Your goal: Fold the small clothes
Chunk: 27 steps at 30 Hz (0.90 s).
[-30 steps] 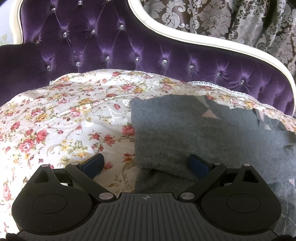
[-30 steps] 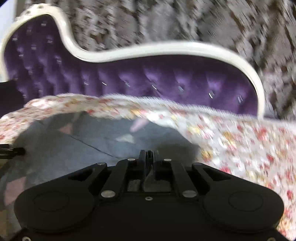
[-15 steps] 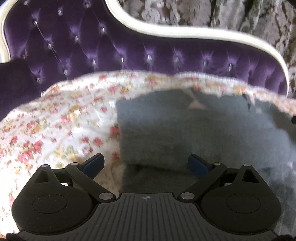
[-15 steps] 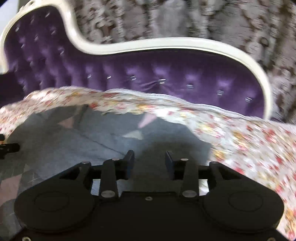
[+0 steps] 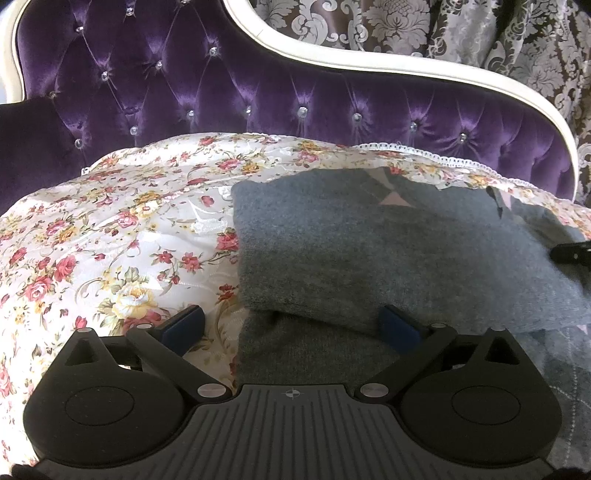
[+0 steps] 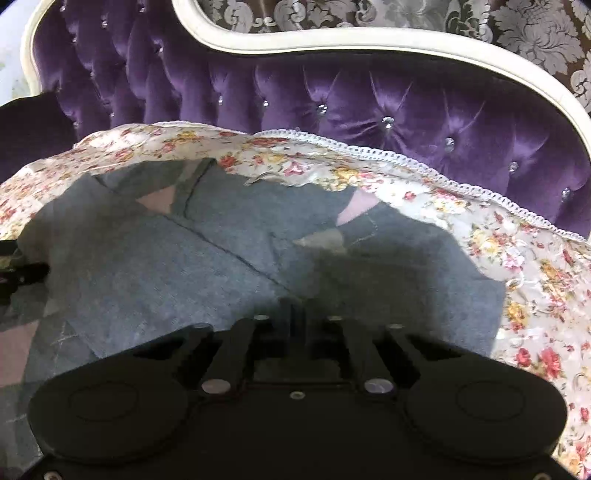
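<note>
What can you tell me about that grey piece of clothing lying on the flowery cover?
The grey garment looks like soft, fuzzy knit with pale pink diamond patches. It lies partly folded on the floral cover, one layer doubled over another, in front of the purple tufted backrest. The left gripper stands open at its near fold.

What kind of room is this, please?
Probably a bedroom or sitting room at home: a tufted purple velvet backrest with a white frame, a floral cover under the grey knitted garment, and a damask curtain behind.
</note>
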Tool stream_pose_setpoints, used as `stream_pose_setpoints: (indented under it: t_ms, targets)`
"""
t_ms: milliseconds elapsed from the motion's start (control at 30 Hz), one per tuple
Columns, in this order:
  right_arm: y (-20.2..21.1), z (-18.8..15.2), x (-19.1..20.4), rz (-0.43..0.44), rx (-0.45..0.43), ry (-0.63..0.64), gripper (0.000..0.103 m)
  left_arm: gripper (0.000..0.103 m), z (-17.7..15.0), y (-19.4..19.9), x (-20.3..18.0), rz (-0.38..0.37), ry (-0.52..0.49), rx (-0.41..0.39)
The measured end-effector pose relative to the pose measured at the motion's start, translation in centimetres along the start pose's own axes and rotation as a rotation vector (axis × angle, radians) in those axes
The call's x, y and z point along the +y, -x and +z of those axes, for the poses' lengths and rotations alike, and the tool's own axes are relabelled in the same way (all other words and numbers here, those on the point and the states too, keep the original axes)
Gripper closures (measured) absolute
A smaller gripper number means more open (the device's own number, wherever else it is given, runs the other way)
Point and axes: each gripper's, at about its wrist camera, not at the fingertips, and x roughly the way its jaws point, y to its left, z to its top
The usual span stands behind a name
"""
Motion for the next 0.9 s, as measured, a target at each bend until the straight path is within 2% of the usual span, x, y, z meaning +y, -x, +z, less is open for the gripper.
stream_pose_setpoints:
  t_ms: [67,167,200,233,300,333,400,433,500,567,600,633,767,900]
  targets:
    - [-0.6,0.2,0.0,-0.057,-0.001,0.006,0.092,0.0,0.0,0.0,0.0,0.001,0.0,-0.002]
    - [-0.9,-0.2,-1.2,-0.032,-0.018,-0.089,0.091,0.0,-0.1,0.0,0.0,0.001,0.001,-0.009]
    - [-0.8,-0.3,-1.4,-0.033,-0.027,-0.101,0.082,0.0,-0.1,0.1,0.0,0.003,0.001,-0.013]
    - [-0.6,-0.4,-1.5,-0.044,-0.033,-0.108,0.062,0.0,-0.2,0.1,-0.1,0.004,0.001,-0.017]
    - [0.0,-0.5,-1.9,-0.075,-0.046,-0.13,0.041,0.0,-0.3,0.1,-0.1,0.006,0.001,-0.026]
    - [0.6,-0.5,-2.2,-0.08,-0.059,-0.149,0.035,0.0,-0.3,0.2,-0.1,0.004,0.0,-0.027]
    - [2.2,-0.7,-2.6,-0.086,-0.09,-0.189,0.034,0.0,-0.1,0.1,0.1,-0.01,-0.001,-0.016]
    - [3.2,-0.9,-2.6,-0.09,-0.108,-0.208,0.025,0.0,0.0,0.1,0.2,-0.021,-0.005,-0.008]
    - [5.6,-1.4,-2.4,-0.087,-0.158,-0.24,0.014,0.001,0.3,0.2,0.4,-0.043,-0.022,0.019]
    - [8.1,-2.1,-2.0,-0.078,-0.199,-0.263,0.01,0.004,0.6,0.7,0.7,-0.05,-0.021,0.046]
    - [9.5,-2.6,-1.8,-0.073,-0.215,-0.271,0.005,0.013,0.6,1.3,0.7,-0.041,-0.012,0.052]
    - [10.6,-3.1,-1.5,-0.067,-0.228,-0.278,0.001,0.015,0.6,1.9,0.7,-0.035,-0.006,0.05]
    - [14.8,-5.4,-0.5,-0.026,-0.253,-0.308,0.001,0.015,-0.5,6.2,0.3,-0.014,-0.043,0.008]
    - [17.5,-8.4,0.5,0.013,-0.235,-0.357,0.001,0.015,-2.5,10.1,-0.1,-0.015,-0.079,0.041]
